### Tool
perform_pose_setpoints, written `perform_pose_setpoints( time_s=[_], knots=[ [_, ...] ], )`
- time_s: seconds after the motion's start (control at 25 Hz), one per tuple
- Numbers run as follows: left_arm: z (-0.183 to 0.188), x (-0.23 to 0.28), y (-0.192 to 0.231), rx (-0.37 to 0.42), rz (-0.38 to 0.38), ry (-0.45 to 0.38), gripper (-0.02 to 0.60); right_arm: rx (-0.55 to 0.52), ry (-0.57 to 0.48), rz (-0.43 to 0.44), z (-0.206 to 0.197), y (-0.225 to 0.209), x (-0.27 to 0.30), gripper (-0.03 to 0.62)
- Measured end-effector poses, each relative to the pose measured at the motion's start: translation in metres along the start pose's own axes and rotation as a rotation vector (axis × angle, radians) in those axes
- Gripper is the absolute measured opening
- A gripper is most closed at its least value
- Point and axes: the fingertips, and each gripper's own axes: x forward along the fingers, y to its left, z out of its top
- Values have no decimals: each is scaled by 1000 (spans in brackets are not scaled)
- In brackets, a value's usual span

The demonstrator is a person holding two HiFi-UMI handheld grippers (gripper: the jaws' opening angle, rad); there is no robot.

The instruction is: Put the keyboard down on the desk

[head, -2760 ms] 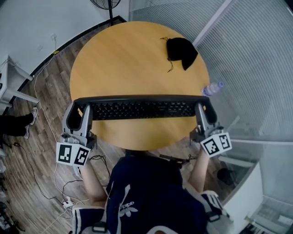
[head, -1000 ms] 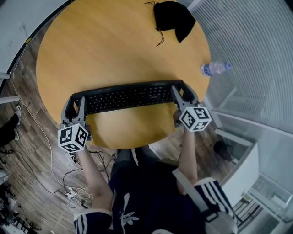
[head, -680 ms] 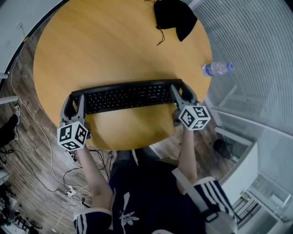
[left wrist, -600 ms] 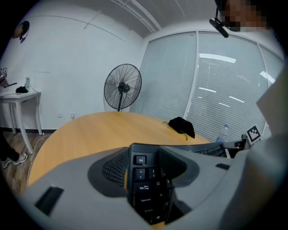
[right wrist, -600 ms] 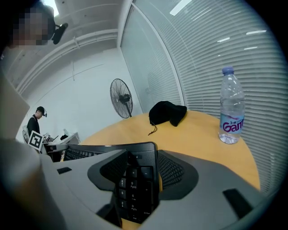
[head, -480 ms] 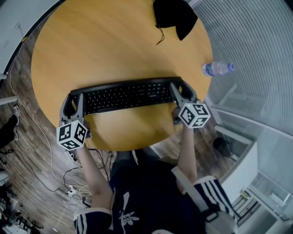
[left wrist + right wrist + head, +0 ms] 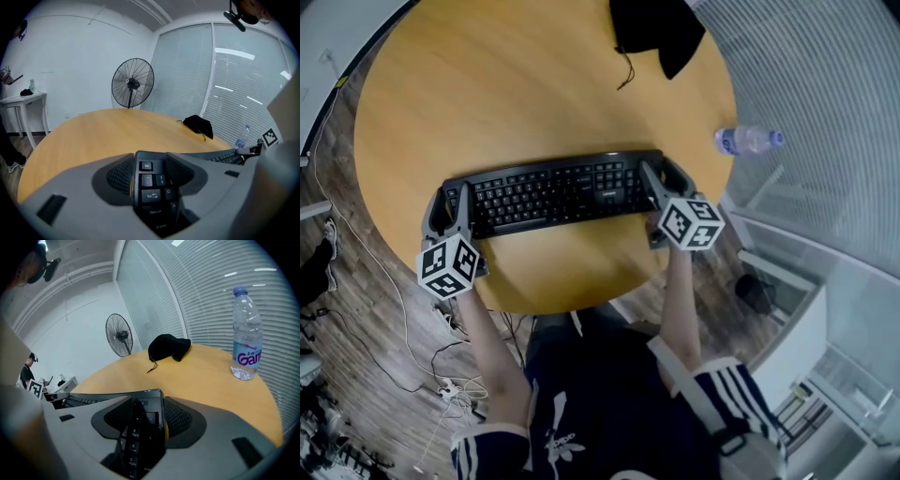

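Right claw (image 7: 143, 419) grips the keyboard's (image 7: 133, 440) end, with a bottle (image 7: 245, 333) upright on the desk (image 7: 201, 376)

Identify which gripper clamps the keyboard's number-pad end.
The right gripper: number keys sit between its jaws, while the left gripper clamps the Esc and Tab end of the keyboard.

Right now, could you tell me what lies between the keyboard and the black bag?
Nothing; the head view shows only bare table between keyboard and black bag.
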Motion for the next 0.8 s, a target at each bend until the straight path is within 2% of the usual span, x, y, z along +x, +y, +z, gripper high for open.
perform_pose_setpoints(
  time_s=[0.52,0.8],
  knots=[
    [-13,16,0,29,59,106,201,19,71,-45,-13,-10,11,198],
    [-14,14,1,25,59,109,201,20,79,-38,-15,-9,11,198]
  ],
)
